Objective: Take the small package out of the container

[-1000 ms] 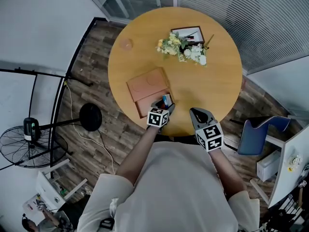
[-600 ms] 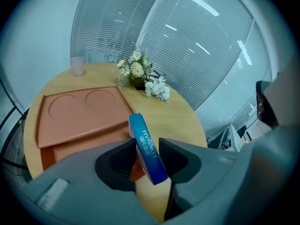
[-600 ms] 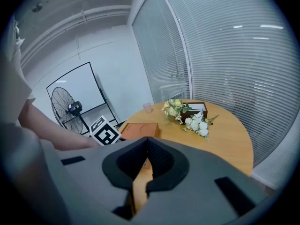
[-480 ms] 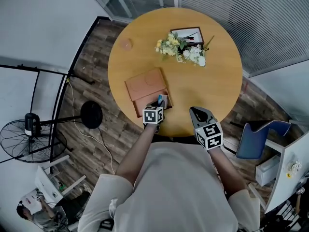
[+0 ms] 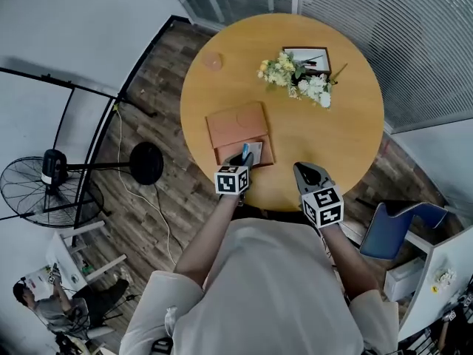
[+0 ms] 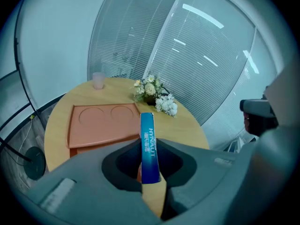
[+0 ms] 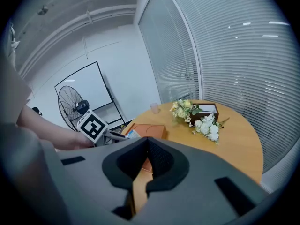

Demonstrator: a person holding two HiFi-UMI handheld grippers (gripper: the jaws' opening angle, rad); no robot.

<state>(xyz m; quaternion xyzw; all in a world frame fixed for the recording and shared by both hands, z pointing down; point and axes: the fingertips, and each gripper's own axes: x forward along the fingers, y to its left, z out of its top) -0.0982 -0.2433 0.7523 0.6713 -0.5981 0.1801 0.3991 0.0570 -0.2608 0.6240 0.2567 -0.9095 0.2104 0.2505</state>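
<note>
A flat terracotta container [image 5: 238, 124] lies on the round wooden table [image 5: 332, 139], its near end open. My left gripper [image 5: 243, 159] is at that open end. Its jaws are closing with the small blue package [image 5: 246, 152] between them. In the left gripper view the package [image 6: 148, 144] stands edge-on, pinched between the pads, with the container's lid [image 6: 101, 123] beyond it. My right gripper [image 5: 305, 173] hangs over the table's near edge, shut and with nothing in it. The right gripper view shows the container [image 7: 151, 130] and the left gripper's marker cube [image 7: 93, 125].
A bunch of white and yellow flowers [image 5: 295, 76] lies against a dark frame box [image 5: 314, 56] at the far side. A small clear cup [image 5: 213, 61] stands far left. On the floor are a fan [image 5: 44, 191] at the left and a blue chair [image 5: 399, 224] at the right.
The left jaws have come together round the blue package at the container's near end. The right gripper has kept its place. The head view has shifted a little.
</note>
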